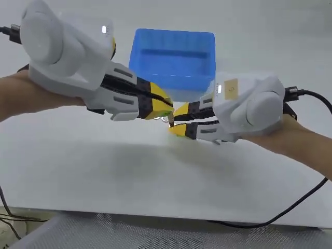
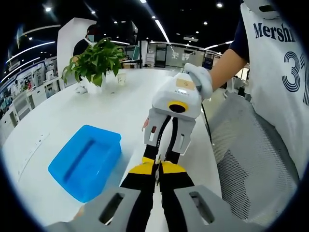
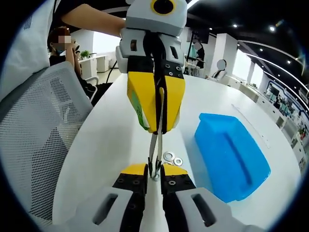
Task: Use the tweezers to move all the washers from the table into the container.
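White office tabletop [image 3: 111, 145] | left gripper [image 3: 157, 129] jaws clamped on thin metal tweezers [image 3: 155, 150] | right gripper [image 3: 154, 170] jaws narrowed around tweezer tips, contact unclear | flat silver washers [image 3: 168, 156] on table just beside tips | blue rectangular plastic container [image 3: 231, 154] near washers

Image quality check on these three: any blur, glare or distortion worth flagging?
Head view: soft focus overall, white table nearly blown out, with a faint diffuse shadow on it. Left gripper view: strong fisheye bending, ceiling lights show as bright streaks and spots, container sharp. Right gripper view: same bending, tweezers and washers crisp.
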`<state>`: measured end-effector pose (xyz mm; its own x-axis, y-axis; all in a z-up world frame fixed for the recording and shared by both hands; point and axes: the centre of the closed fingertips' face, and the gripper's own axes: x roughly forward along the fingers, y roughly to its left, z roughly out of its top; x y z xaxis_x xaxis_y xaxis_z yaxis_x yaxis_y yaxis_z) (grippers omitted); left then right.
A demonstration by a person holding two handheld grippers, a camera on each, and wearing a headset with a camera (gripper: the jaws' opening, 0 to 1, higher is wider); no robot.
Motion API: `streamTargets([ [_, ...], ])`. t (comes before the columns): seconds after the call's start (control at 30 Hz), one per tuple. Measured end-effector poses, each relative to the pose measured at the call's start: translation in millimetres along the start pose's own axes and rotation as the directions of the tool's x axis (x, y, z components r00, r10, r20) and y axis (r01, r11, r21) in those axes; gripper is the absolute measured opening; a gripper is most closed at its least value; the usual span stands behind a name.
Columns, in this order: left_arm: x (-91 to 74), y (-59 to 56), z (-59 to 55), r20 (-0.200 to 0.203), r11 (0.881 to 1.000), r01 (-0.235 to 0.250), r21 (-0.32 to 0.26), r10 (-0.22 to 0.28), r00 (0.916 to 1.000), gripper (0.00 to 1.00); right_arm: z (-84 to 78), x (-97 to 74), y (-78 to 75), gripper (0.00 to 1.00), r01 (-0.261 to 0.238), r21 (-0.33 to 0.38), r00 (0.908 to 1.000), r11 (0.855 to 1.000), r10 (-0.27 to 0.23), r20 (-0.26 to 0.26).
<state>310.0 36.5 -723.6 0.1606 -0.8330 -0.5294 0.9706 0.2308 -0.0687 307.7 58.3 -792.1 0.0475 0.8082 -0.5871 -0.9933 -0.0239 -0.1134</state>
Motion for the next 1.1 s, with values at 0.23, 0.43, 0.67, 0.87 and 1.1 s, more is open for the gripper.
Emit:
streamTargets([
  [0.23, 0.7, -1.3, 0.1, -0.019, 1.000, 0.027, 0.003, -0.027, 0.9994, 0.06, -0.4, 1.2, 1.0, 0.11, -0.012, 0.000, 0.9999, 1.000, 0.012, 0.005],
  [0.43, 2.1, -0.8, 0.8, -0.022, 0.999, 0.036, -0.007, -0.036, 0.9991, 0.06, -0.3, 0.9, 1.2, 0.10, -0.014, 0.013, 0.9999, 1.000, 0.014, 0.007],
  [0.67, -3.4, -2.5, -1.5, -0.035, 0.998, 0.048, -0.030, -0.049, 0.9982, 0.06, 2.2, 0.6, 6.5, 0.10, -0.037, 0.015, 0.9992, 0.999, 0.037, 0.016],
  [0.87, -10.1, -5.5, 3.5, -0.033, 0.998, 0.056, -0.031, -0.057, 0.9979, 0.06, 8.8, -3.3, 8.7, 0.09, -0.052, 0.011, 0.9982, 0.999, 0.051, 0.032],
  [1.1, -20.0, -5.8, 19.7, -0.018, 0.998, 0.054, -0.009, -0.054, 0.9984, 0.06, 23.8, -13.1, 3.7, 0.09, -0.040, 0.005, 0.9975, 0.999, 0.039, 0.058],
])
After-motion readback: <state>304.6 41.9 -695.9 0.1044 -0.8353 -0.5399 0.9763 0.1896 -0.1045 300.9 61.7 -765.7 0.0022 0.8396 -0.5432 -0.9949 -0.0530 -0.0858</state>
